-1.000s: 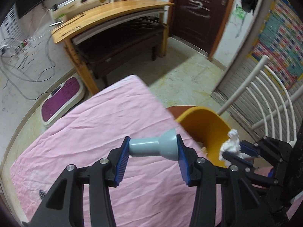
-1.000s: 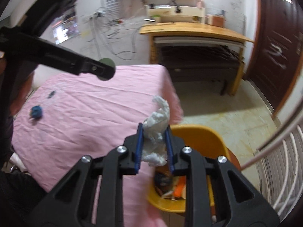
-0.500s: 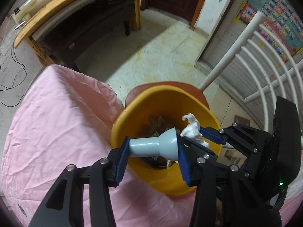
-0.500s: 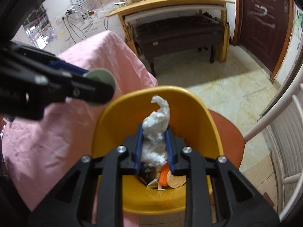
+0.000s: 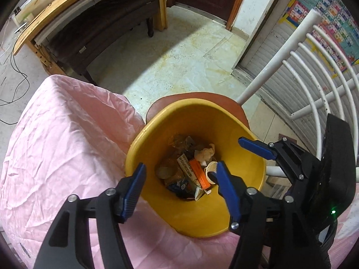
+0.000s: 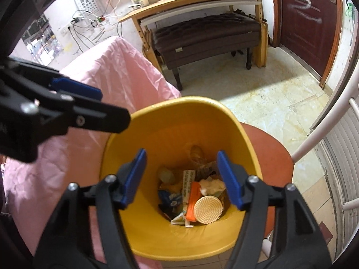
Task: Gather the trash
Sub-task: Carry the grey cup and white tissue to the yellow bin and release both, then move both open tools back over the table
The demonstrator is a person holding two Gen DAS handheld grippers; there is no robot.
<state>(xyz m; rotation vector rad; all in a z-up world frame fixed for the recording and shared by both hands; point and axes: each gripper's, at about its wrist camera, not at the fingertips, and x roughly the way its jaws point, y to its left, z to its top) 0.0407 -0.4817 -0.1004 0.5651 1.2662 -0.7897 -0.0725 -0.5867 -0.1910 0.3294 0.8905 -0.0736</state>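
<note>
- Left wrist view: the left gripper point(image 5: 179, 179) is over the yellow bin point(image 5: 224, 219); its jaws are opening and nothing is between them. The trash lies at the bottom: an orange box point(image 5: 199, 174), a crumpled tissue point(image 5: 205, 153), wrappers. The right gripper point(image 5: 228, 154), also empty, is at the bin's far side.
- Right wrist view: the right gripper's jaws are opening over the same bin, empty. Tissue and a round ribbed lid point(image 6: 208, 209) lie below.
- I judge this is the drop step, being finished. Next, both grippers should rise clear of the rim and go to the pink cloth point(image 5: 56, 145) for more trash.
</note>
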